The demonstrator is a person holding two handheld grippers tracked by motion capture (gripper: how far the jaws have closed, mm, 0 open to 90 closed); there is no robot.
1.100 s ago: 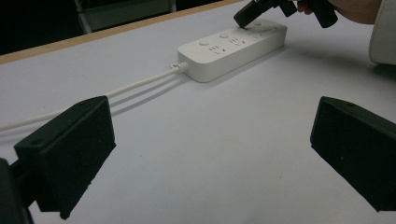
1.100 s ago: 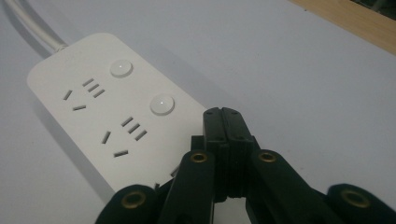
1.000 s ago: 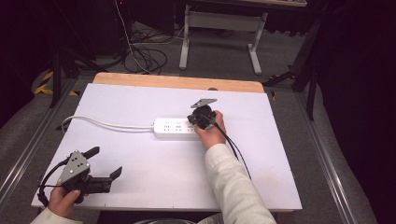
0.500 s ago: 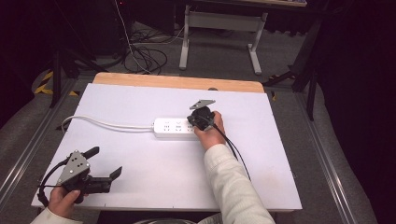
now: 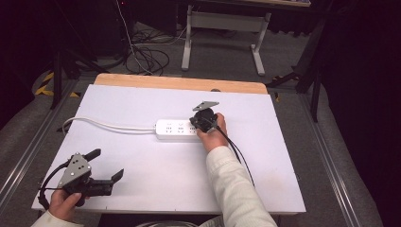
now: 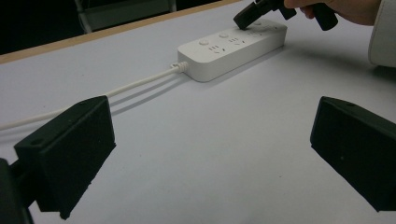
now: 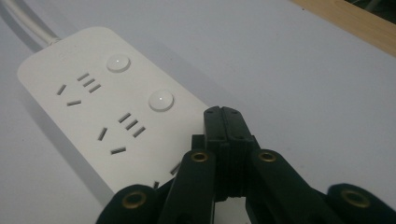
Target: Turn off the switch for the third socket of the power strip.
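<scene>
A white power strip (image 5: 172, 128) lies in the middle of the white table (image 5: 156, 179), its white cord (image 5: 108, 125) running off to the left. My right gripper (image 5: 199, 124) is shut with nothing between its jaws, and its tips rest at the strip's right end. In the right gripper view the closed tips (image 7: 223, 114) cover that end of the strip (image 7: 93, 107), just past two round buttons. My left gripper (image 5: 108, 163) stands open near the front left corner, far from the strip. The left gripper view shows the strip (image 6: 233, 46) and the right gripper (image 6: 245, 18) beyond its wide-apart jaws.
The table's far edge is a bare wooden strip (image 5: 179, 82). Behind it stand a desk frame (image 5: 222, 19) and loose cables (image 5: 146, 52) on the floor. Metal rails (image 5: 23, 156) run along both sides of the table.
</scene>
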